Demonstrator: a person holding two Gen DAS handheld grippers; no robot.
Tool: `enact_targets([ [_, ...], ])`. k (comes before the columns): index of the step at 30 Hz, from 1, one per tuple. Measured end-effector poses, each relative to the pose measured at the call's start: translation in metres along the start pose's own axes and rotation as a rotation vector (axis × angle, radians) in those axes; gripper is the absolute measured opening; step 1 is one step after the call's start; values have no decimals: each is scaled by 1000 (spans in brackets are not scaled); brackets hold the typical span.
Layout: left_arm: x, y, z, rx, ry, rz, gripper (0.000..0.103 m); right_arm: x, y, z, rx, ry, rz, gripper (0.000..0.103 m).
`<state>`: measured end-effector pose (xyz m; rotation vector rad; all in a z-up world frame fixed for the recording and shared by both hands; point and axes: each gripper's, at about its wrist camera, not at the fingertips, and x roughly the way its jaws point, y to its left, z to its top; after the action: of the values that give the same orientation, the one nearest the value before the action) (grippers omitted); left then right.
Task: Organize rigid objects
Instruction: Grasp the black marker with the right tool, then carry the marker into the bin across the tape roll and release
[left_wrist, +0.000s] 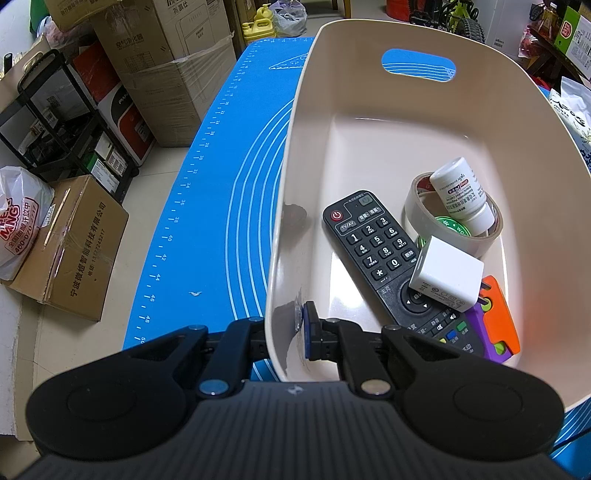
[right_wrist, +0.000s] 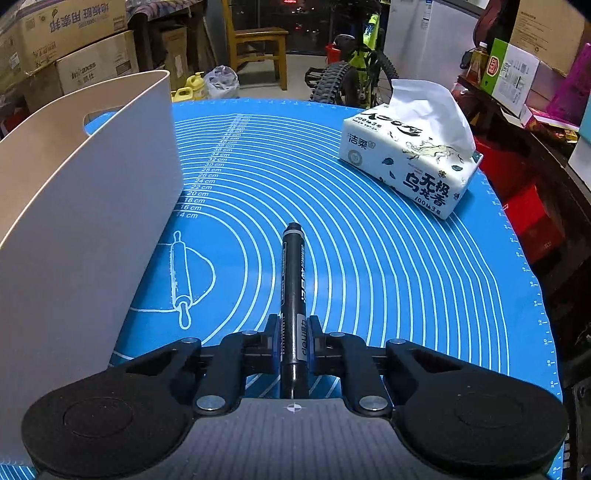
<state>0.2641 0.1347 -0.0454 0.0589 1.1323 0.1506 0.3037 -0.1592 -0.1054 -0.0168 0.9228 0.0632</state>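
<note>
My right gripper has its pads closed against the black cylindrical marker pen, which lies on the blue silicone mat; its long axis runs straight ahead along the fingers. I judge the next move a lift leftward into the beige plastic bin; its tall wall stands just beside the pen, so clearing that rim matters. My left gripper clamps the bin's near rim. Inside lie a black remote control, white charger cube, white pill bottle and clear tape roll. A tissue pack sits well apart.
</note>
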Motion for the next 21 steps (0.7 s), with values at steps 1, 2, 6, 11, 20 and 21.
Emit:
enact_targets([
  [1, 0, 0, 0, 0, 0, 0, 11, -1, -1, -1, 9, -5, 6, 26],
  [2, 0, 0, 0, 0, 0, 0, 11, -3, -2, -1, 17, -16, 8, 26],
  [6, 0, 0, 0, 0, 0, -1, 11, -18, -5, -1, 27, -75, -10, 26],
  [11, 0, 0, 0, -1, 0, -1, 11, -43, -8, 8, 56, -146, 0, 26],
  [20, -1, 1, 0, -1, 0, -4, 11, -59, -4, 17, 56, -173, 19, 26],
  [21, -1, 1, 0, -1, 0, -4, 11, -59, -3, 17, 60, -174, 19, 26],
])
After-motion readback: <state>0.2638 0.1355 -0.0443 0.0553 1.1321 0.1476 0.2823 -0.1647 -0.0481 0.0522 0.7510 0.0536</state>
